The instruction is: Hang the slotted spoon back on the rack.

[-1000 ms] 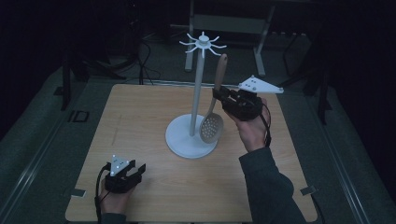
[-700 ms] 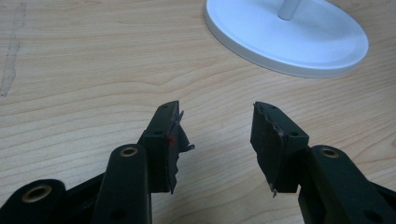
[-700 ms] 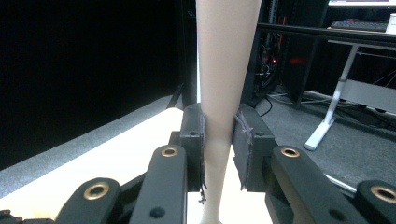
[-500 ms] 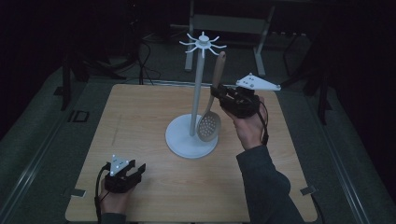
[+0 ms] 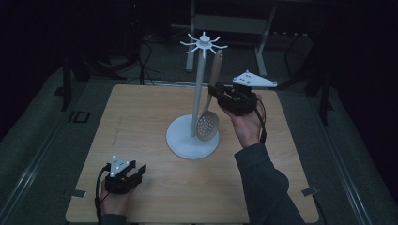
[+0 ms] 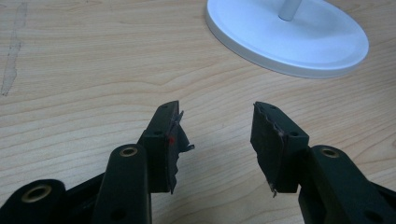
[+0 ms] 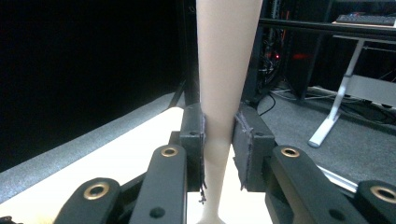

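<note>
Fig.: utensil-hanging setup, listed large to small. Wooden table [image 5: 141,117] carries a white hook stand [image 5: 199,89] w/ round base [image 5: 180,140], centre-right; the broad base keeps the tall post upright while a utensil is brought to the spoked hooks at its top. Right hand [image 5: 246,126] holds the right gripper [image 5: 220,96] raised beside the post, jaws clenched on the handle of a slotted spoon [image 5: 208,124]; in the right gripper view both pads press the pale handle [image 7: 224,70] from either side, approx. mid-handle, so the top end stays free, presumably for a hook. Spoon hangs near-vertical, handle tip up close under the hooks, bowl down just over the base, right beside the post; contact w/ base cannot be told. Spoon: light wood-coloured, tapering handle, round perforated bowl. Left gripper [image 5: 124,176] rests low at the near-left table edge, well apart from the stand, jaws spread and empty, i.e. idle; the left gripper view shows bare wood between the pads.
</note>
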`<state>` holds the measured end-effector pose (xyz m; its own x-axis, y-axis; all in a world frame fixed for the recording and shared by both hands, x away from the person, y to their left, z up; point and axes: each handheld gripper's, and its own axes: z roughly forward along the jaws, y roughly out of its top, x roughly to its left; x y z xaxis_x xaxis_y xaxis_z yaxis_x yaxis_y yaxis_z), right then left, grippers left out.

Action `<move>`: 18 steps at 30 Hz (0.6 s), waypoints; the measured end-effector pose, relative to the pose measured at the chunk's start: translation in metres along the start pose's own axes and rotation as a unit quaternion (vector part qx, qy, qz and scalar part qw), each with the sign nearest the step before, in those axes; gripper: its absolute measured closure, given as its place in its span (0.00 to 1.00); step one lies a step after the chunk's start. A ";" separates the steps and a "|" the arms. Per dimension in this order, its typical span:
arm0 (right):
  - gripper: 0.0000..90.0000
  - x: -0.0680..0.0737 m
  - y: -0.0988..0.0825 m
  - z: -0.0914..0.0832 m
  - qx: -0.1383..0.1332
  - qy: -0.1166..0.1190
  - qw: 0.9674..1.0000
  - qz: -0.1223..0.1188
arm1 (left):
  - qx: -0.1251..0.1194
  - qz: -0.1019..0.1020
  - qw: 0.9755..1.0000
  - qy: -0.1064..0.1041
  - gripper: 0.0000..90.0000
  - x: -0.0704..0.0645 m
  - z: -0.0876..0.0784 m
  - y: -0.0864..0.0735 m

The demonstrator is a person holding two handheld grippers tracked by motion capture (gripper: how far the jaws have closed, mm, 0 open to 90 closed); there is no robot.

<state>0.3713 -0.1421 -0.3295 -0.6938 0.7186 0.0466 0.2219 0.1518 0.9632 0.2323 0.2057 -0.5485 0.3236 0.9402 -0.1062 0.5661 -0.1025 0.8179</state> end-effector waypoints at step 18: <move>0.83 0.001 0.004 0.009 0.006 -0.003 1.000 0.005 | 0.003 0.004 1.000 -0.001 0.58 -0.001 0.001 0.000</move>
<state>0.3783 -0.1346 -0.3276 -0.6869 0.7247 0.0542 0.2363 0.1522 0.9597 0.2326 0.2049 -0.5490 0.3296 0.9387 -0.1015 0.5676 -0.1111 0.8157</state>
